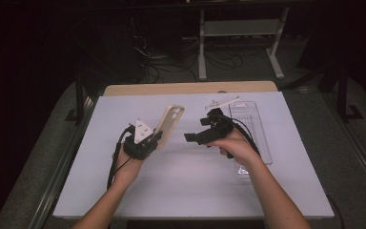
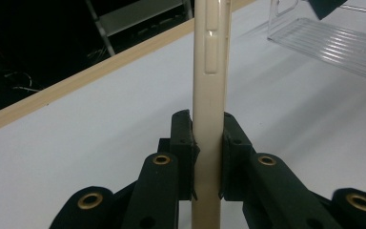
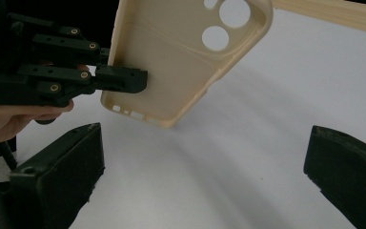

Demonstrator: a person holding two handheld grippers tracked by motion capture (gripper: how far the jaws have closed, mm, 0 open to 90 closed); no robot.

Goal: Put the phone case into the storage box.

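A beige phone case (image 1: 171, 121) is held tilted above the white table, camera cut-outs at its upper end. My left gripper (image 1: 158, 137) is shut on the case's lower end. In the left gripper view the case (image 2: 211, 71) stands edge-on, pinched between both pads of the left gripper (image 2: 207, 138). My right gripper (image 1: 196, 130) hovers just right of the case, pointing at it, jaws wide apart with nothing between them. The right gripper view looks into the hollow inner side of the case (image 3: 171, 62), with the left gripper (image 3: 124, 78) clamped on it and my right gripper (image 3: 205, 138) open below.
A clear plastic tray (image 1: 255, 126) lies on the table at the right, under my right hand; it also shows in the left gripper view (image 2: 333, 47). A small white part (image 1: 221, 102) lies behind it. A wooden strip (image 1: 190, 88) marks the table's far edge.
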